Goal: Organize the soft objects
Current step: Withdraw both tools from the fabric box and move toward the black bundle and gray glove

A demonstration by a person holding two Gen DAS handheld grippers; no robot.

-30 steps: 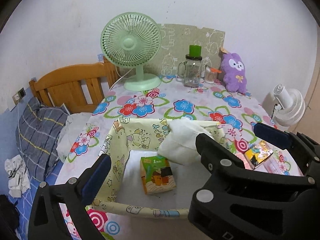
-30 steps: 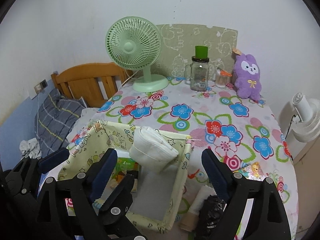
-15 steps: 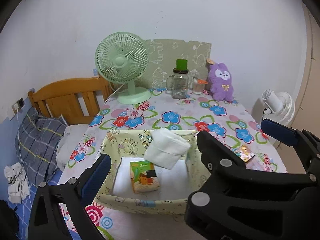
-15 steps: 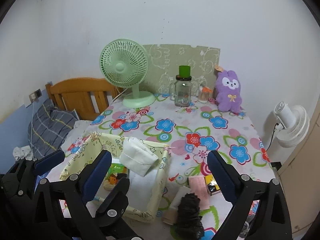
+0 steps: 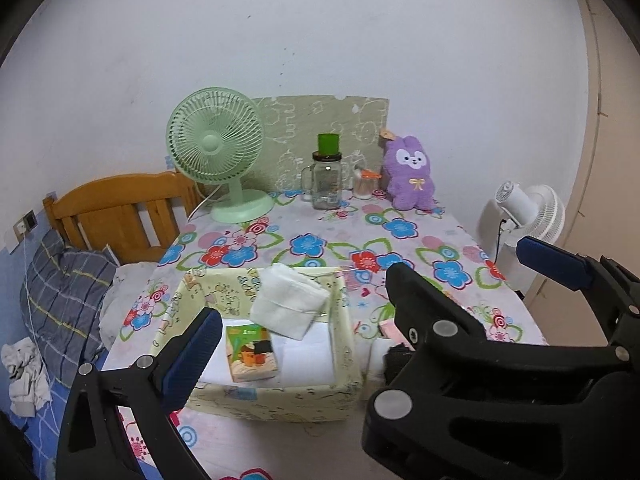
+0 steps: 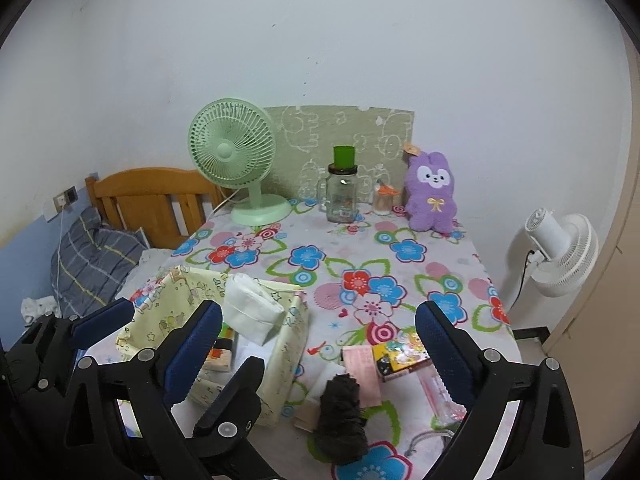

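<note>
A pale yellow fabric box (image 5: 276,400) stands on the flowered table. A folded white cloth (image 5: 288,306) is draped over its far right rim, and a small green and orange pack (image 5: 252,348) lies inside. My left gripper (image 5: 316,332) hangs open over the box's near side, holding nothing. My right gripper (image 6: 316,320) is open too, with nothing between its pads. Its left finger crosses in front of the left gripper. A black fuzzy bundle (image 6: 340,416) lies right of the box, beside pink and yellow packs (image 6: 400,354). A purple plush bunny (image 6: 430,196) sits at the back.
A green desk fan (image 5: 216,148), a glass jar with a green lid (image 5: 326,184) and a small jar stand at the back by a patterned board. A white floor fan (image 6: 560,252) is off the table's right side. A wooden headboard (image 5: 120,208) and bedding are on the left.
Both grippers have drawn back and up from the box, so more of the table shows. The white cloth stays on the box rim. The right jaws have spread a little wider.
</note>
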